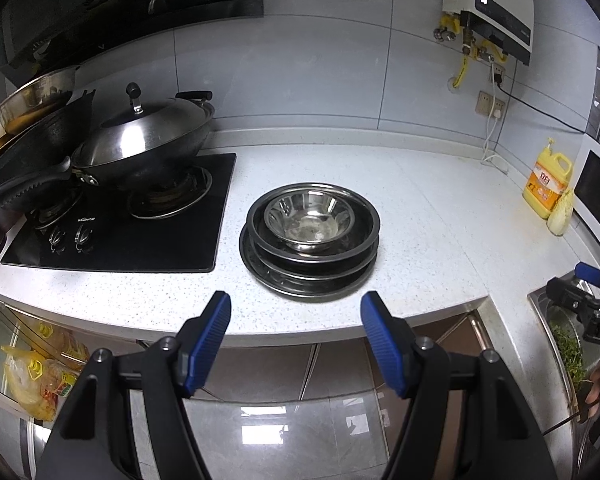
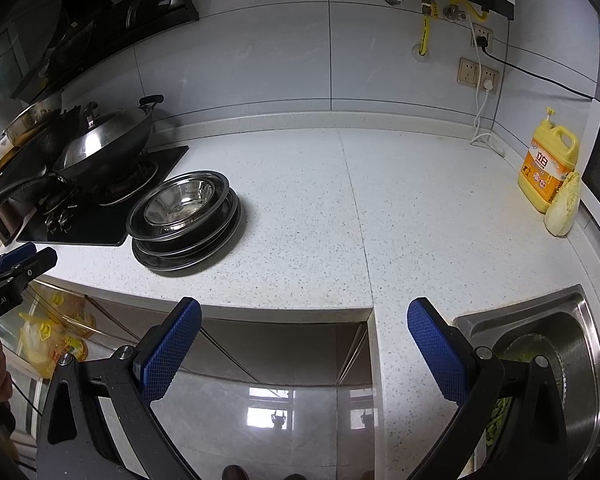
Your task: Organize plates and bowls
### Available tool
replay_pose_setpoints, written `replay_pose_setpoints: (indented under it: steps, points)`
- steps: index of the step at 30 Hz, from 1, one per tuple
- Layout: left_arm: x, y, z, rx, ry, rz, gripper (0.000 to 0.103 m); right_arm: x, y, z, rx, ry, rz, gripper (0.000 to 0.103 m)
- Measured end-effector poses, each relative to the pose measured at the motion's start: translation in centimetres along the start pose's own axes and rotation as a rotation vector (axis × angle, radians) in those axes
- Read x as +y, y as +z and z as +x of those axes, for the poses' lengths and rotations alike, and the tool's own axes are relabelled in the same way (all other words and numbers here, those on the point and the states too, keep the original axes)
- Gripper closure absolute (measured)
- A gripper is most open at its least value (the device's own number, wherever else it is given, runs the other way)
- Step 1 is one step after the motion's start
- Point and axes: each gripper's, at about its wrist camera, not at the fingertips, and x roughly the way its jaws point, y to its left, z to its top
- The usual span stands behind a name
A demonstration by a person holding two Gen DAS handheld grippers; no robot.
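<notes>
We find the bowl point(image 1: 310, 220) in the top plate of a stack of plates point(image 1: 312, 268) near the counter's point(image 1: 420, 208) front edge, just right of the stove point(image 1: 112, 232). On the stove sits a lidded wok point(image 1: 148, 144), with pans point(image 1: 28, 136) to its left. At the counter's right end a bottle point(image 1: 548, 178) and a cabbage point(image 1: 562, 212) stand together, and the sink point(image 2: 556, 344) lies at the front right corner.

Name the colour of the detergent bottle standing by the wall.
Yellow, with an orange label: detergent bottle, clearest in the right wrist view.
</notes>
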Motion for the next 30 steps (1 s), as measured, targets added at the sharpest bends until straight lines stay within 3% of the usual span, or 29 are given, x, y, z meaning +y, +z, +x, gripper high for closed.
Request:
replay_pose_setpoints:
  steps: [30]
  points:
    - [-0.63, 0.05, 0.25, -0.006, 0.023, 0.027, 0.037, -0.32, 0.11, 0.3, 0.004, 0.007, -0.007, 0.002]
